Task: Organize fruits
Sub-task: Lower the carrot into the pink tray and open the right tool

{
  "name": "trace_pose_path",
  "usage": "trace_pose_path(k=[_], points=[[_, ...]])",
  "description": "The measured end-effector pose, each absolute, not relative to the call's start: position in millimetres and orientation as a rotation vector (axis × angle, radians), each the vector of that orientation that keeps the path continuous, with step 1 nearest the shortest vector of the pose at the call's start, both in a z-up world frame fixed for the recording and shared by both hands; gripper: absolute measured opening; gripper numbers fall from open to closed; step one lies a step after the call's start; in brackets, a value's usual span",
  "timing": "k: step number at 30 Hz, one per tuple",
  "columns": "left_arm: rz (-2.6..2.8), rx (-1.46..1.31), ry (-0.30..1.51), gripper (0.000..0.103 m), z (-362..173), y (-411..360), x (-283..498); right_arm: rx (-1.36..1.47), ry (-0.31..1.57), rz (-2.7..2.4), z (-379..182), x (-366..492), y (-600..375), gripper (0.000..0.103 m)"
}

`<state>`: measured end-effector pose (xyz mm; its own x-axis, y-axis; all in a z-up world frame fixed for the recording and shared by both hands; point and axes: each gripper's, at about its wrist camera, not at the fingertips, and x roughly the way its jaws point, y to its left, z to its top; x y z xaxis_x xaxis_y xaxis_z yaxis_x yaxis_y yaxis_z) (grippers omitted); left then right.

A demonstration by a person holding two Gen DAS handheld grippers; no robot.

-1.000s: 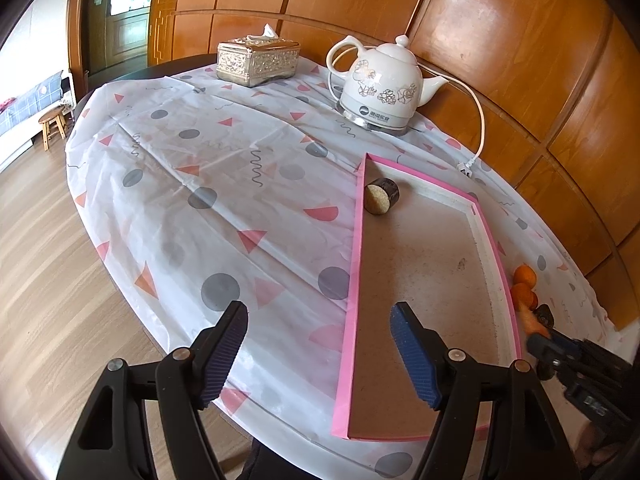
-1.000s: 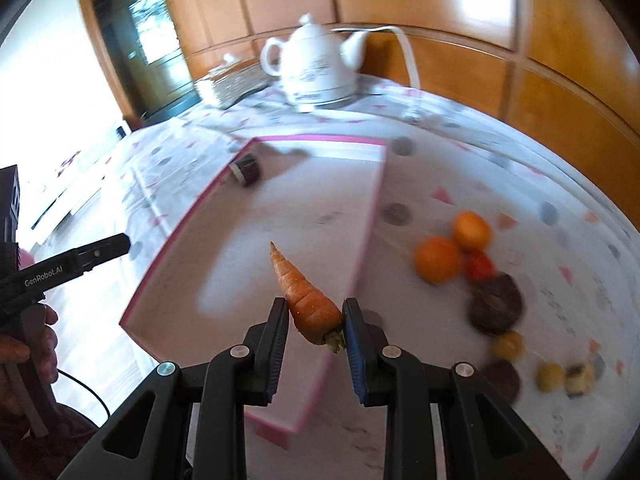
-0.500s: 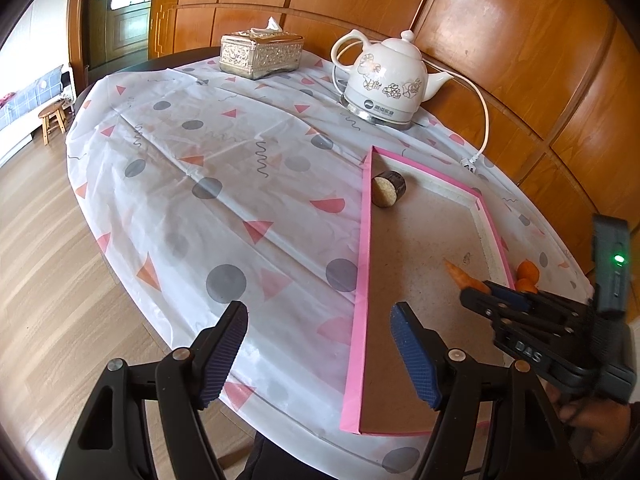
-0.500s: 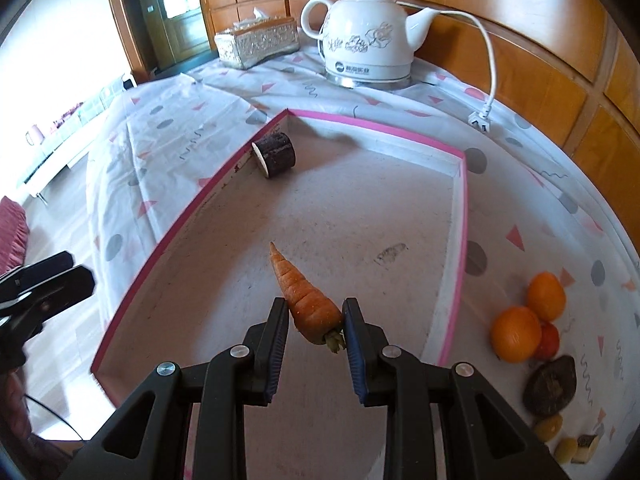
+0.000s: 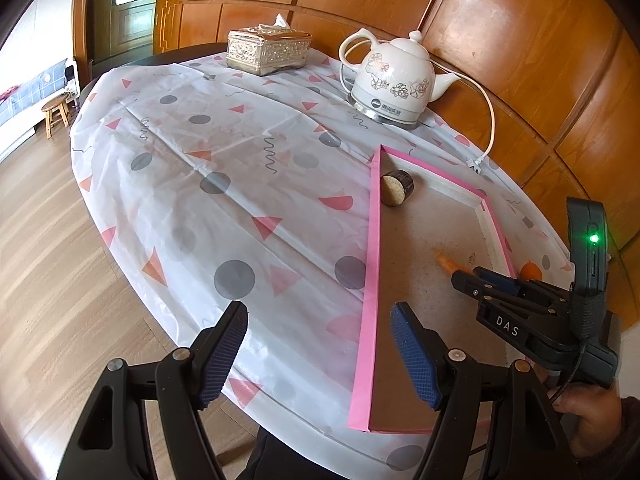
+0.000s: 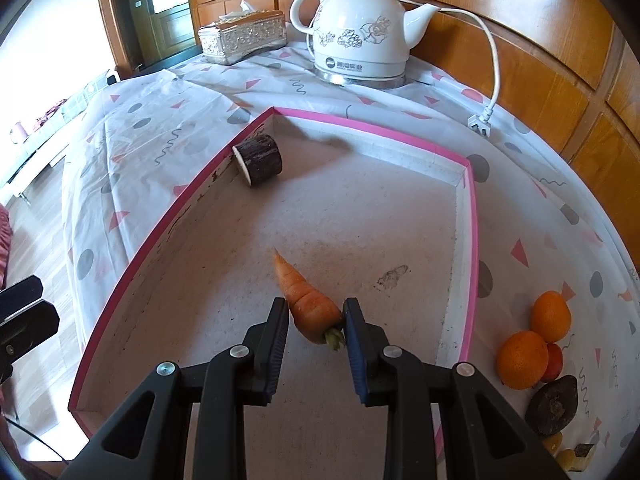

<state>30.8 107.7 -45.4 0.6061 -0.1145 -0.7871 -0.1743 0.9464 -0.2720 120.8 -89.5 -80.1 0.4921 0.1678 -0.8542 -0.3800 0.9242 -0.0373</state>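
Note:
My right gripper is shut on the thick end of a small orange carrot, its tip pointing away over the floor of the pink-rimmed tray. The left wrist view shows that gripper low over the tray's right side, with the carrot just ahead of it. A dark sliced cylinder lies in the tray's far left corner. My left gripper hangs open and holds nothing, by the tray's left rim. Two oranges, a red fruit and a dark fruit lie on the cloth right of the tray.
A white electric kettle with its loose cord and plug stands behind the tray. A silver tissue box sits at the far table edge. Small yellow pieces lie at the near right. The patterned cloth drops off to wood floor on the left.
My right gripper has carried the carrot leftward from above the tray's right rim to over the tray floor, and a little lower. The left gripper has stayed put.

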Motion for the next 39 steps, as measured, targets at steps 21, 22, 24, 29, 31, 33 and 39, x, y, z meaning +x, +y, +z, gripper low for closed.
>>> trace_pose_path(k=[21,22,24,29,31,33,39], points=[[0.044,-0.361,0.904,0.074,-39.7,108.9,23.5,-0.145,0.948,0.273,-62.9,95.9,-117.4,0.036],[0.045,-0.362,0.902,0.075,-39.0,109.0,23.1,-0.143,0.946,0.269,-62.5,94.8,-118.4,0.036],[0.046,-0.363,0.897,0.075,-37.4,109.3,21.8,-0.139,0.941,0.261,-61.3,92.5,-120.5,0.036],[0.049,-0.364,0.888,0.077,-35.2,109.1,20.1,-0.134,0.905,0.237,-52.8,81.1,-126.6,0.036],[0.047,-0.362,0.888,0.077,-35.0,108.3,19.9,-0.133,0.888,0.228,-48.5,75.6,-128.8,0.037],[0.046,-0.361,0.886,0.077,-34.4,107.8,19.6,-0.128,0.878,0.224,-45.3,71.7,-130.9,0.037],[0.044,-0.355,0.879,0.077,-32.5,105.5,19.2,-0.111,0.853,0.194,-40.4,57.4,-143.3,0.043]])
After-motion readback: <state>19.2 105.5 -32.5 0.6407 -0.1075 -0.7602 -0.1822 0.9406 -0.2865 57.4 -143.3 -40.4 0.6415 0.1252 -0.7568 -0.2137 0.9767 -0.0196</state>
